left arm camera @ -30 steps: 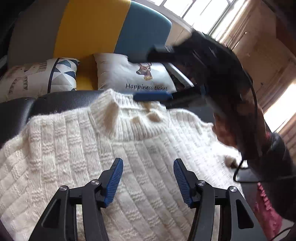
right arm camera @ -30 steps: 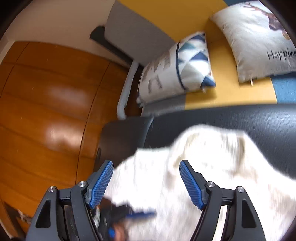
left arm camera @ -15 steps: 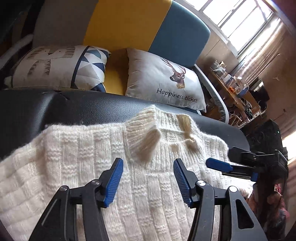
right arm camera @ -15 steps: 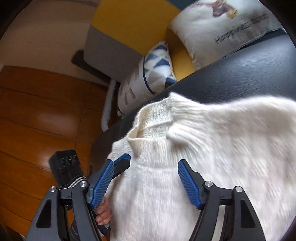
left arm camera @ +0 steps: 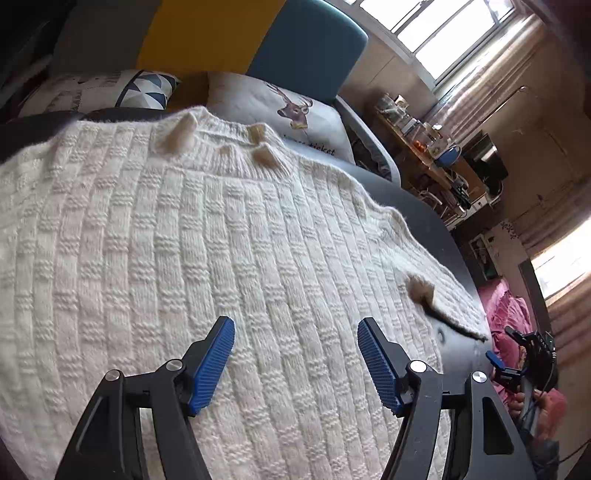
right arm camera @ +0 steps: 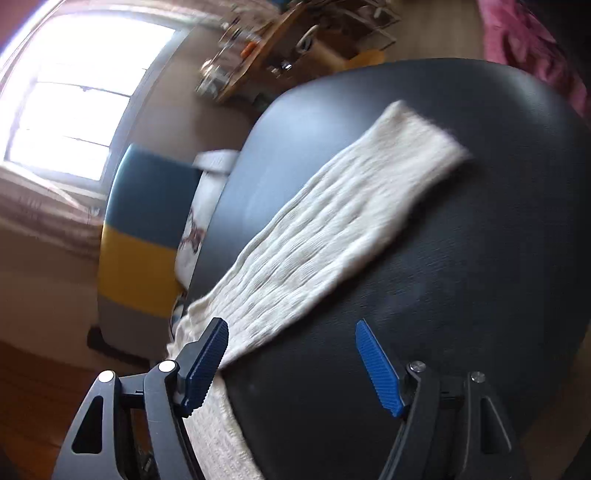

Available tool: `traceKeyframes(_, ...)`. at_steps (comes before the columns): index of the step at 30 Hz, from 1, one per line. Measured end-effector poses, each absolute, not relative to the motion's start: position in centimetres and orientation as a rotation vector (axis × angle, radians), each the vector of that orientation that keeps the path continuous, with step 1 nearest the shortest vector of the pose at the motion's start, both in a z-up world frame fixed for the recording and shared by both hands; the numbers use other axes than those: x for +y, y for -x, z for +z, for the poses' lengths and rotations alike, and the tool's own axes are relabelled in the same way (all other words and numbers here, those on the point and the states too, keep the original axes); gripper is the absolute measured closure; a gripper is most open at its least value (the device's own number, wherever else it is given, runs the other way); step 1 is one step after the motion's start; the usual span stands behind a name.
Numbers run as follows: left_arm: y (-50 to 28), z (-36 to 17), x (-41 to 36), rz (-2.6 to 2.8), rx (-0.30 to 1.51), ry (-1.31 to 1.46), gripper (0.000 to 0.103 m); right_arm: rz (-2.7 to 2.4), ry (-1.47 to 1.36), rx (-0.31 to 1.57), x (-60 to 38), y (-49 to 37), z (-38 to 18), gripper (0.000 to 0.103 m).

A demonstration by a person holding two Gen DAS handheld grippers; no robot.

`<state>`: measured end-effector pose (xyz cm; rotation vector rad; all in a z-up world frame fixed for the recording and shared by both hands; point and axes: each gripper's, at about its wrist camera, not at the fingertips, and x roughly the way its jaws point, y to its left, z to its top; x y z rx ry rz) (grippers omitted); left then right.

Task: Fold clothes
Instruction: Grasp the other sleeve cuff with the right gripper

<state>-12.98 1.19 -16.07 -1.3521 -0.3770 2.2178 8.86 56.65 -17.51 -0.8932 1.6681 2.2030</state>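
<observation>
one sweater spread flat, both grippers empty

while the cream knit sweater (left arm camera: 229, 236) lies spread over the black padded surface (right arm camera: 461, 295), i hold my left gripper (left arm camera: 295, 363) just above its body, blue pads (left arm camera: 212, 365) wide apart with nothing between them. i count one sweater, its collar (left arm camera: 221, 147) toward the sofa at the far edge. one sleeve (right arm camera: 332, 229) runs out flat across the black surface in the right wrist view, cuff at the far end; that view is blurred. my right gripper (right arm camera: 291, 363) is spread wide too, empty, sitting over bare black padding with its left finger (right arm camera: 203, 365) overlapping the sweater's edge in the picture; i cannot tell if it touches.

behind the sweater i count two cushions: a triangle-print cushion (left arm camera: 110, 90) and a deer cushion (left arm camera: 280, 110), side by side on a sofa (left arm camera: 229, 40) with a grey, yellow and blue back. a cluttered wooden shelf (left arm camera: 424, 147) stands near the window (left arm camera: 443, 26), with a blue mug (left arm camera: 448, 155) on it. pink fabric (left arm camera: 506, 314) lies off the right edge of the surface.
</observation>
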Motion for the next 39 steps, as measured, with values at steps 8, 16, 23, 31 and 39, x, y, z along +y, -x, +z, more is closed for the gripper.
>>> traceKeyframes(8,11.9,-16.5,3.0,2.241,-0.247,1.420,0.032,2.183,0.722,1.635,59.5,-6.6,-19.3,0.030)
traceKeyframes(16,11.3,-17.0,3.6,2.265,-0.175,1.403,0.029,2.213,0.649,1.483,59.2,-2.4,-19.0,0.030)
traceKeyframes(23,10.9,-17.2,4.4,2.265,-0.134,1.367,0.018,2.187,0.597,1.566,59.9,-3.3,-19.4,0.029)
traceKeyframes(31,10.7,-17.2,4.4,2.259,-0.119,1.355,0.017,2.123,0.609,1.592,60.1,-3.7,-21.8,0.100)
traceKeyframes(39,10.7,-17.1,4.6,2.264,-0.101,1.366,0.016,2.168,0.611,1.632,60.5,-3.8,-22.1,0.098)
